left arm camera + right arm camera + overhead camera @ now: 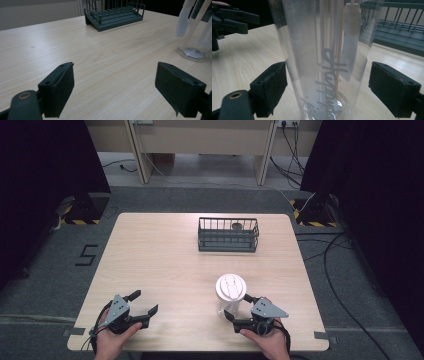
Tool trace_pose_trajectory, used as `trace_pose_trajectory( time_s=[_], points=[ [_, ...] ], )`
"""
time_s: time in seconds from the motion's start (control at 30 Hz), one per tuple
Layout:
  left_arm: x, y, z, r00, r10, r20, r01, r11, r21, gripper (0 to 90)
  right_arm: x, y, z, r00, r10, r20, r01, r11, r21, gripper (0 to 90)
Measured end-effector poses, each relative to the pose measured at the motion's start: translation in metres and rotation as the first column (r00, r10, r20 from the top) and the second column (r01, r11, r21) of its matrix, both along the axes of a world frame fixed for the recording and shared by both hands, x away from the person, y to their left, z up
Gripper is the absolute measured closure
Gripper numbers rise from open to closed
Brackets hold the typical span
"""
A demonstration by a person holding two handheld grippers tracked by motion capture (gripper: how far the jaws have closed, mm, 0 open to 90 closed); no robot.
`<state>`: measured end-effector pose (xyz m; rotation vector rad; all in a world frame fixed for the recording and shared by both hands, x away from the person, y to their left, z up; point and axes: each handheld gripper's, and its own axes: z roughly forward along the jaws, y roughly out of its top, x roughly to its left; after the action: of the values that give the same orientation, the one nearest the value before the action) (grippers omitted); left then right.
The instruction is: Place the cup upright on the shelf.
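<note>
Near right on the pale wooden table (165, 270), I bracket the clear, white-lidded plastic tumbler (230, 296) with my right gripper (239, 311) spread and unclosed; likely light, slick, top-heavy, best taken mid-wall; left gripper (144, 302) released, empty.

The left hand (111, 340) is resting at the near left corner, holding the left gripper (144, 302) with its jaws spread wide and aiming forward and to the right. The right hand (267, 340) is holding the right gripper (238, 306), jaws gaping and pointing left.
</note>
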<state>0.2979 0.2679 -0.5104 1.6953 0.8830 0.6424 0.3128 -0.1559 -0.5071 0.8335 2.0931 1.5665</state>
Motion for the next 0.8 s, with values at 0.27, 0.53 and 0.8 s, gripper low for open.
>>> trace_pose_trajectory(
  time_s=[0.27,0.53,0.8],
  points=[
    [0.0,0.0,0.0,1.0,-0.003,0.0,0.003,1.0,0.0,15.4,0.008,0.01,-0.001,1.0,0.006,0.006,-0.006,1.0,-0.011,14.9],
    [0.0,0.0,0.0,1.0,-0.006,-0.001,0.006,1.0,0.0,15.8,0.011,0.013,-0.004,0.9999,0.01,0.007,-0.01,1.0,-0.006,15.9],
    [0.001,0.001,0.0,1.0,-0.005,-0.002,0.005,1.0,-0.003,16.8,0.011,0.014,-0.003,1.0,0.003,0.009,-0.003,1.0,-0.007,17.9]
  ],
)
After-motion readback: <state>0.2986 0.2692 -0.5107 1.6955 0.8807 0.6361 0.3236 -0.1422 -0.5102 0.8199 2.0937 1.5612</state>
